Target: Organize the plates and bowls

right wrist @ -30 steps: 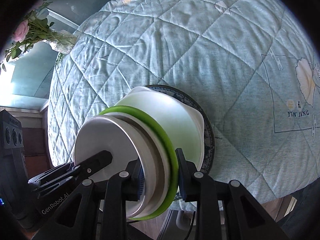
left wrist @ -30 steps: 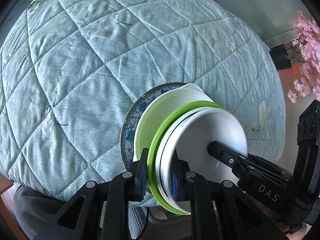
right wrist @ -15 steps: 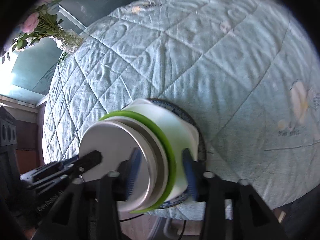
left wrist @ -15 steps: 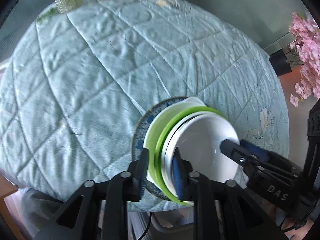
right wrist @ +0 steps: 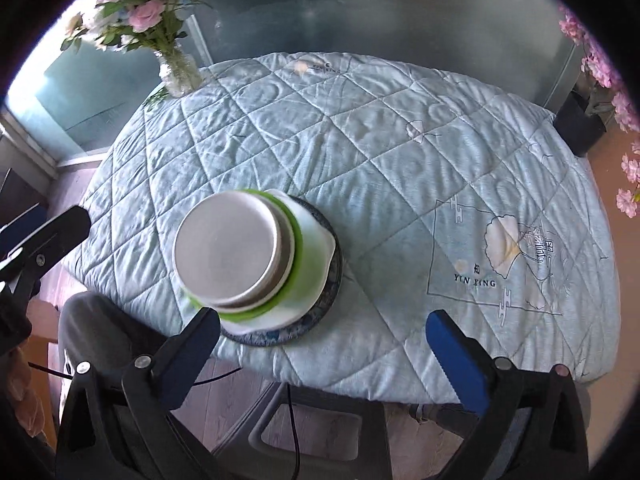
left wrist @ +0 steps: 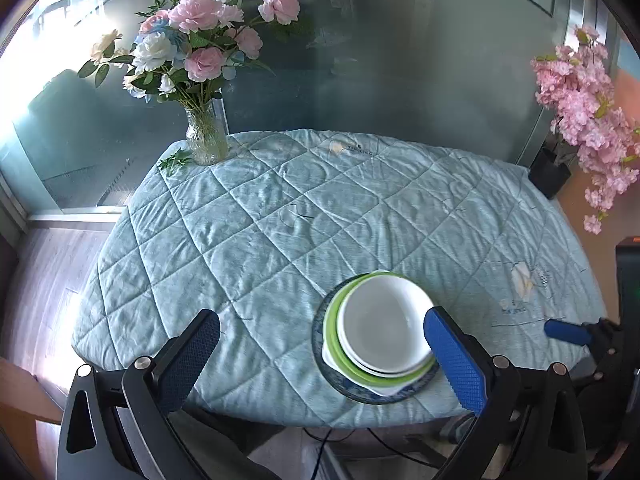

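so left view shows glossy white bowl [left wrist: 385, 325] hollow; right shows stack's [right wrist: 256, 264] sidewall. both hand-held grippers [left wrist: 320, 356] [right wrist: 324, 354] wide, empty.

Two raised wrist views, shared table [left wrist: 280, 220]

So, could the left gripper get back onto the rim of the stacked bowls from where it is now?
Probably yes. The left gripper is open, and the stack of bowls sits just ahead on the quilted cloth, with nothing between. The right gripper, also open, is off the stack.
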Motion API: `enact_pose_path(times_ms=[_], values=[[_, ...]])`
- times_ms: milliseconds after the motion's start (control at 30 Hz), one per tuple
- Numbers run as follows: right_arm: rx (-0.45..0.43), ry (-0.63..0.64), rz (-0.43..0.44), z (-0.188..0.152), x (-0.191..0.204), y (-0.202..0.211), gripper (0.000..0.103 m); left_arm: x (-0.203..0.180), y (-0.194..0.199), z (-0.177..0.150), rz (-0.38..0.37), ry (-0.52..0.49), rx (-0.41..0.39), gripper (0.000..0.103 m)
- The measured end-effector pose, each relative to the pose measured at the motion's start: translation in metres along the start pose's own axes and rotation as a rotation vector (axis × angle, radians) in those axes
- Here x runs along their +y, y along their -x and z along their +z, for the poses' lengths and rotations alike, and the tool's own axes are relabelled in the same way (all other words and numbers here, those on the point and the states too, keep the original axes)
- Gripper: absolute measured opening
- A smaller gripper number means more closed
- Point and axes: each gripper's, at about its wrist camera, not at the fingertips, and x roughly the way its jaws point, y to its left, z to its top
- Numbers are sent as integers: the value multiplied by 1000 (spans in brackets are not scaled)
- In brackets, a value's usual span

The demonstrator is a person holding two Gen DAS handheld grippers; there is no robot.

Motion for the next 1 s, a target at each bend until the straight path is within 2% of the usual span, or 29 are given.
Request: enact_pose_path(times_ms=[133,200,433,633,867,1000], values=[[-8,14,32,-16,7,10,102,-11,9,-13,-42,10,36,103],[-9,14,20,-22,7,14,102,-17,11,-18,-37,-5,46,103],[-36,7,7,-31,4,28,102,-28,23,-30,-26,-39,42,103],[-66,21,-21,-35,7,42,102,-29,30,-35,-55,-22,30,103],[-52,33,-53,-42,10,45,102,-25,43,-41,-67,-16,5,103],[-43,40,-42,-44,14,44,102,-26,44,-46,-39,-32,6,103]])
